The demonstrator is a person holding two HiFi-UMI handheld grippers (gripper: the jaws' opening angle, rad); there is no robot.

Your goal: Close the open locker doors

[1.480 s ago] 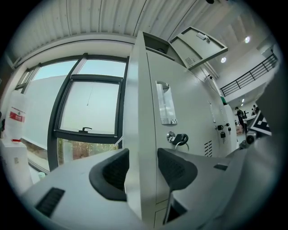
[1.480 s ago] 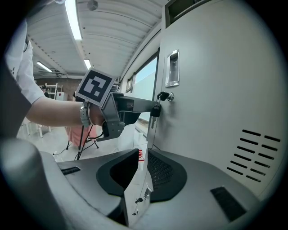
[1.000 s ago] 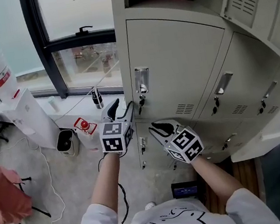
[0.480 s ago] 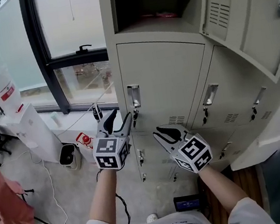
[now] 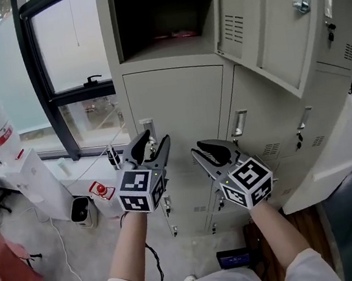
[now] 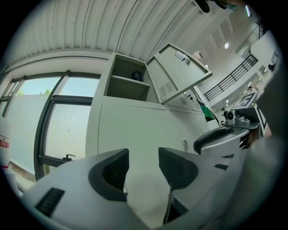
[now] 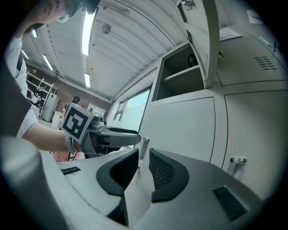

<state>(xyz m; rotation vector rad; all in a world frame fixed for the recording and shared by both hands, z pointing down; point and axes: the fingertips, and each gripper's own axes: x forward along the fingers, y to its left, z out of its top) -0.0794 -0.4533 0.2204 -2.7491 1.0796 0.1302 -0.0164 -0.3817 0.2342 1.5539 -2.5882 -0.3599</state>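
The left gripper (image 5: 152, 141) and right gripper (image 5: 202, 149) have risen toward the open door (image 5: 263, 19) at one o'clock. It is still to be shut. Both pairs of fingers (image 6: 177, 168) are slightly parted and empty.

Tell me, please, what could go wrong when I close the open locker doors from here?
1. The upper door hangs out above the right gripper; lifting straight up may knock its lower edge.
2. A lower door stands open at the far right; it could be bumped or forgotten.
3. A pink thing lies in the open compartment; if it sticks out, the door may not shut.
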